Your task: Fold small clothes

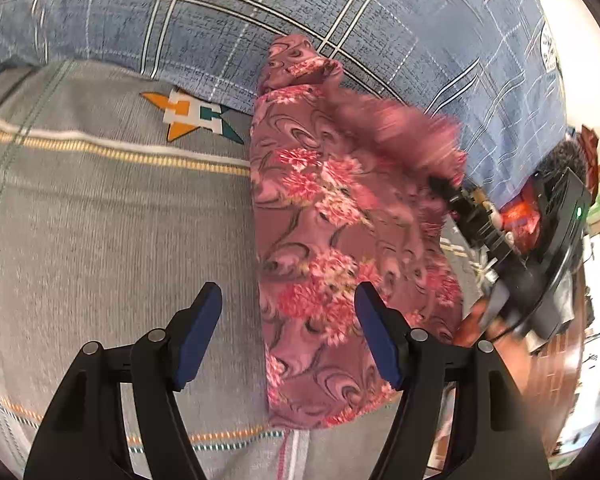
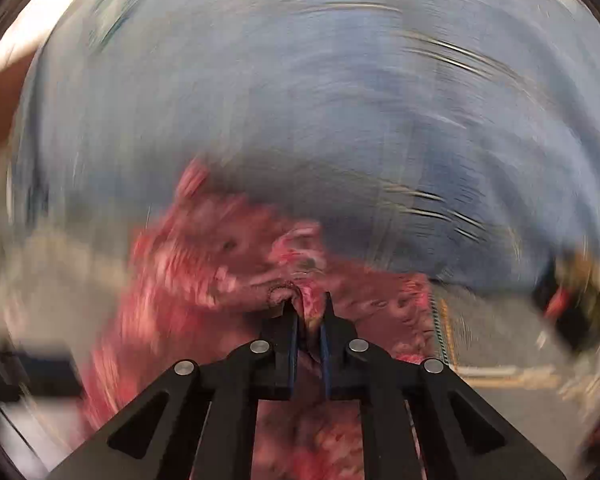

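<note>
A grey striped bedsheet [image 1: 100, 220] carries a pink floral garment [image 1: 320, 240] and a blue plaid quilt [image 1: 340, 8].

Both wrist cameras look steeply down from close above, sharing the pink floral garment [image 1: 332, 240] on grey bedding [image 1: 100, 240].

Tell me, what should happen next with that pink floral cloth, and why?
Probably the right gripper, shut on an edge of the cloth, should carry it across to finish the fold. The left gripper hangs open, holding nothing, and the cloth lies partly doubled on the grey blanket.
</note>
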Demonstrator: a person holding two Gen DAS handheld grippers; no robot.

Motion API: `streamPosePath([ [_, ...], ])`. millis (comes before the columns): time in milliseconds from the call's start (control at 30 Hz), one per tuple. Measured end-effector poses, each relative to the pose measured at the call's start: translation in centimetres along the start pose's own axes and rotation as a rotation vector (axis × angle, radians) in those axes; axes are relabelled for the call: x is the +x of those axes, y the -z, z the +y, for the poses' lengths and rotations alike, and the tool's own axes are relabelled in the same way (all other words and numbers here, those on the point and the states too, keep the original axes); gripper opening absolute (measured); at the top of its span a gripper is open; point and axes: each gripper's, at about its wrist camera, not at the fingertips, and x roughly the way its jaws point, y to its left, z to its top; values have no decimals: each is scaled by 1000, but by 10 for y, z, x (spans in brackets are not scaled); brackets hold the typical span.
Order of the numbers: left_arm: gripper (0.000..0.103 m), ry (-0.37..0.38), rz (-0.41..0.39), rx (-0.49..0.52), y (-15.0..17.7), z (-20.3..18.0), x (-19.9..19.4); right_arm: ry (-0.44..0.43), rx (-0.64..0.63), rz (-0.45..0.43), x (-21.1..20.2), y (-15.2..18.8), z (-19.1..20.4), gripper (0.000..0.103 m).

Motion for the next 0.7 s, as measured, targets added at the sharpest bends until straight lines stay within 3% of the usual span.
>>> streamPosePath([
  [100, 68, -32, 50, 17, 0, -1, 17, 6, 387, 75, 17, 11, -73, 5],
  [167, 68, -25, 60, 24, 0, -1, 18, 63, 490, 99, 19, 21, -101, 7],
  [267, 68, 4, 10, 14, -9, 1, 8, -111, 607, 31, 2, 35, -129, 15],
  [333, 68, 10, 7, -10, -18, -1, 11, -222, 623, 14, -6, 40, -130, 38],
  [367, 68, 20, 16, -20, -21, -2, 15, -247, 609, 14, -6, 40, -126, 55],
  [400, 68, 30, 29, -30, -22, -3, 19, -273, 587, 21, -5, 41, -120, 61],
  [467, 68, 24, 51, -38, -22, -8, 31, -323, 513, 57, 4, 40, -106, 61],
  [533, 68, 10, 72, -39, -17, -11, 36, -284, 406, 113, 14, 40, -83, 56],
  [567, 68, 14, 77, -41, -15, -12, 37, -232, 338, 127, 14, 40, -70, 32],
  [600, 68, 25, 76, -41, -13, -12, 34, -206, 270, 132, 12, 38, -58, 17],
  [700, 68, 44, 51, -15, -7, -15, 20, -269, 248, -9, -22, 34, -52, 13],
])
